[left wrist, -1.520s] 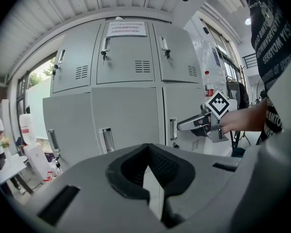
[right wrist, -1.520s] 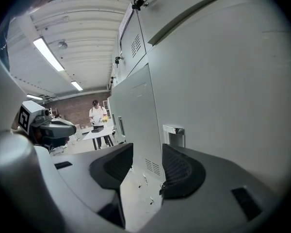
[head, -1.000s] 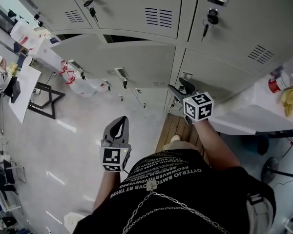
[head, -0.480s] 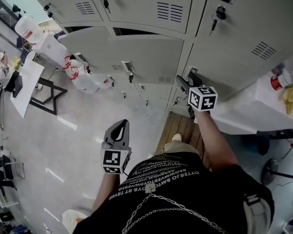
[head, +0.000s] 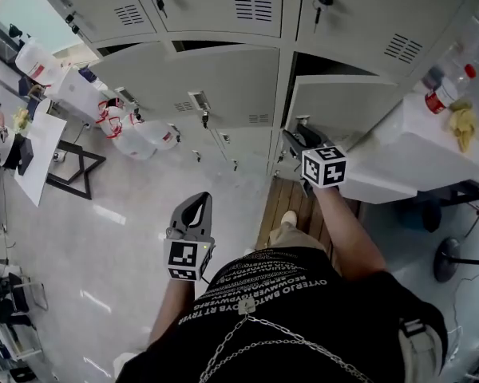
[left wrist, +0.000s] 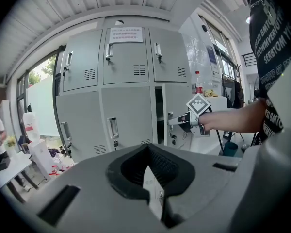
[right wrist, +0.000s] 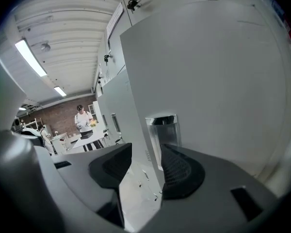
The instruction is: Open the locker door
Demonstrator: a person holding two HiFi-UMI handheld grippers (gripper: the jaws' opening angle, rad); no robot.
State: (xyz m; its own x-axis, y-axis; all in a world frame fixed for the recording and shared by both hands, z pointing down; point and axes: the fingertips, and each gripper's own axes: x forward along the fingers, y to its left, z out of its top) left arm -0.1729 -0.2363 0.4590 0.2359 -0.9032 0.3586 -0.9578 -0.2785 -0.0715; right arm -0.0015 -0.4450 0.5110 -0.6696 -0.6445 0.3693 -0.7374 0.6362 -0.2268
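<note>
The locker door stands ajar, its edge between the right gripper's fingers, which have just been narrowing but remain unclamped; a firm pinch beside the handle should precede pulling. The left gripper idles, fingers together.

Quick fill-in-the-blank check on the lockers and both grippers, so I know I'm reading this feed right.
1. The locker door at the right gripper stands partly ___, with a dark gap above it.
2. The left gripper hangs away from the lockers, its jaws ___ and empty.
3. The bottle on the white table has a ___ cap.
Missing words: open; shut; red.
Note: the right gripper's jaws have just been closing, with the door's edge between them and a gap beside one pad.
</note>
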